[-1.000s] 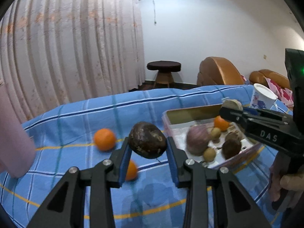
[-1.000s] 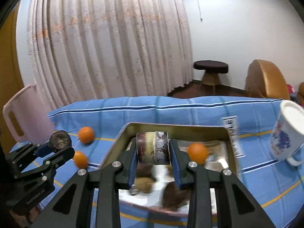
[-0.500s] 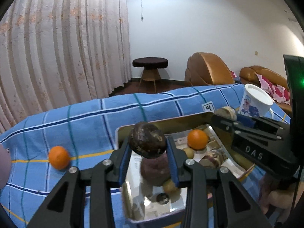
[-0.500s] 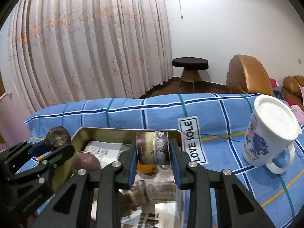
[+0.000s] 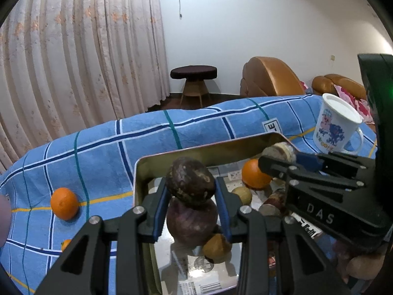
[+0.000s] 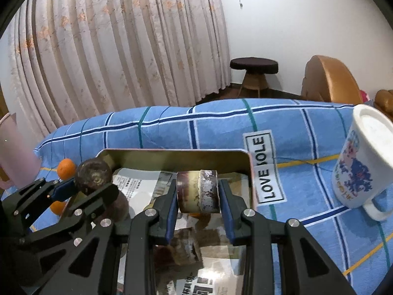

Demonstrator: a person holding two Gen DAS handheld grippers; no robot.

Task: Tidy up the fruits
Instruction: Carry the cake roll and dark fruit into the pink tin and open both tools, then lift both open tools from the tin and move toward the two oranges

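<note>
Crowded tray [image 5: 147, 169]; open cloth [image 5: 103, 152] leftward.

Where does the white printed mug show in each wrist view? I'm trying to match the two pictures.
Left wrist view: the white printed mug stands at the right edge on the blue checked cloth, beyond the tray's far right corner.
Right wrist view: the mug is at the far right, right of the tray.
Shared landmark: the LOVE label, between tray and mug in both views.
</note>
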